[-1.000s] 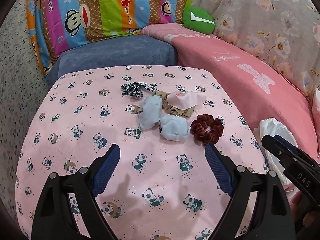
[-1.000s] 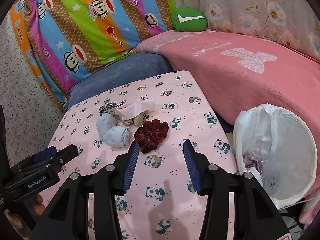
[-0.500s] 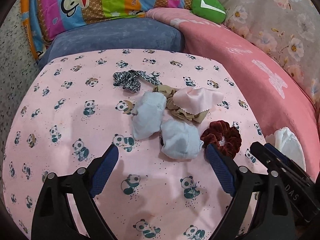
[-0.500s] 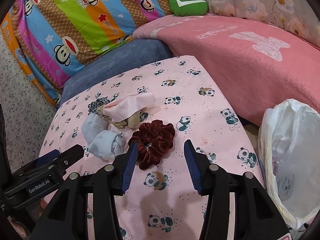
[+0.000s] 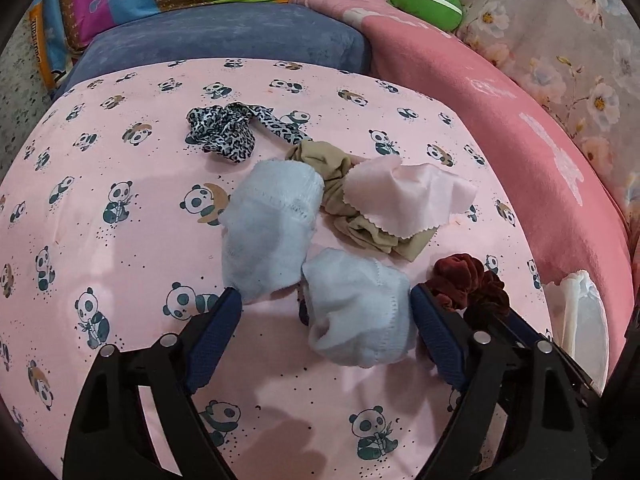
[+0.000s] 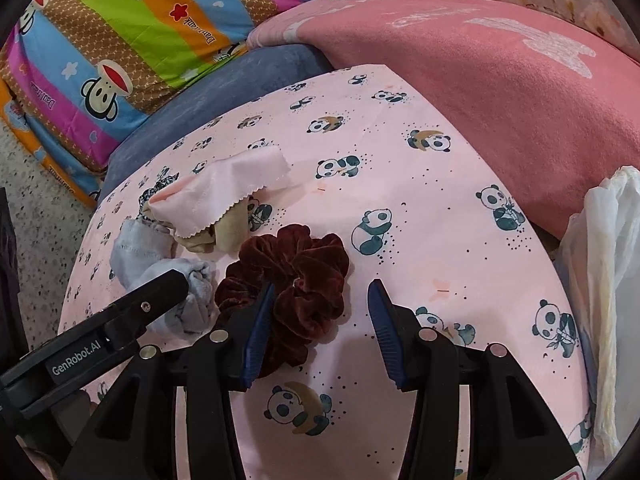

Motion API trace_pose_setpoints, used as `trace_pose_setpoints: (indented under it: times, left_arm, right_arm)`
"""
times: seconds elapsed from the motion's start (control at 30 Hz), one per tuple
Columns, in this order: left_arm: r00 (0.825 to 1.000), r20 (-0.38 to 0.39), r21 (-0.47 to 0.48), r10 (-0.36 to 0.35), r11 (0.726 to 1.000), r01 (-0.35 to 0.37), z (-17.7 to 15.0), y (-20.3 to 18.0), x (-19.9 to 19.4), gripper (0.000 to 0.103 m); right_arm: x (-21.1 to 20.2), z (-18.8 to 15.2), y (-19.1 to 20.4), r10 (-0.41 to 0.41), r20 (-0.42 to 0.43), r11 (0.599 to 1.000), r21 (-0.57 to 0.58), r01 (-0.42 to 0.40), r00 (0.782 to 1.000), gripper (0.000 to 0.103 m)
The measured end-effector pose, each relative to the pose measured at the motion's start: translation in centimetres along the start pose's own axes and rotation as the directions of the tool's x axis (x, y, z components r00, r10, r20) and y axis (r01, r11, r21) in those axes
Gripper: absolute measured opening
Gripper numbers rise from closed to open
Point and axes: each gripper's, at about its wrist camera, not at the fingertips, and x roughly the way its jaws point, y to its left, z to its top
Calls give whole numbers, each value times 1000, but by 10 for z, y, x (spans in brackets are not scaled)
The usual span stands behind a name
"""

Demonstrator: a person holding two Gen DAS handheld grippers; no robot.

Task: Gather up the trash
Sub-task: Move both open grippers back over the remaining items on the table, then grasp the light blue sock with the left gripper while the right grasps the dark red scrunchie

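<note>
On the panda-print cloth (image 5: pixel 120 240), the left gripper (image 5: pixel 326 302) – jaws apart, just closing – straddles a crumpled pale-blue sock (image 5: pixel 356 312); the right gripper (image 6: pixel 320 300), apart, frames a dark-red velvet scrunchie (image 6: pixel 288 272).

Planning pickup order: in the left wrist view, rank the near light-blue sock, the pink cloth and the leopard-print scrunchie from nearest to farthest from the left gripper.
1. Near light-blue sock: between the open left gripper's fingers.
2. Pink cloth: farther back, right of centre, over a beige fabric.
3. Leopard-print scrunchie: farthest, back left.
</note>
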Motion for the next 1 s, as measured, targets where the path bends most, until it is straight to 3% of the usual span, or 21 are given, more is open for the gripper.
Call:
trace_pose_setpoints:
  times: [0.13, 0.27, 0.73, 1.0]
  left_arm:
    - [996, -25, -1, -87, 996, 87, -3, -2, 0, 46]
    - [996, -21, 14, -86, 996, 86, -4, -11, -4, 36]
    - [996, 77, 93, -47, 995, 40, -9, -53, -57, 34]
    - [990, 119, 175, -75, 983, 53, -20, -99, -86, 34]
  right_arm:
    - [4, -2, 7, 20, -15, 999, -41, -20, 1000, 27]
    - [-2, -6, 11, 23, -9, 998, -67, -24, 1000, 20]
    - [-85, -12, -1, 51, 133, 998, -51, -44, 990, 18]
    - [-141, -10, -36, 32, 225, 999, 4, -33, 974, 18]
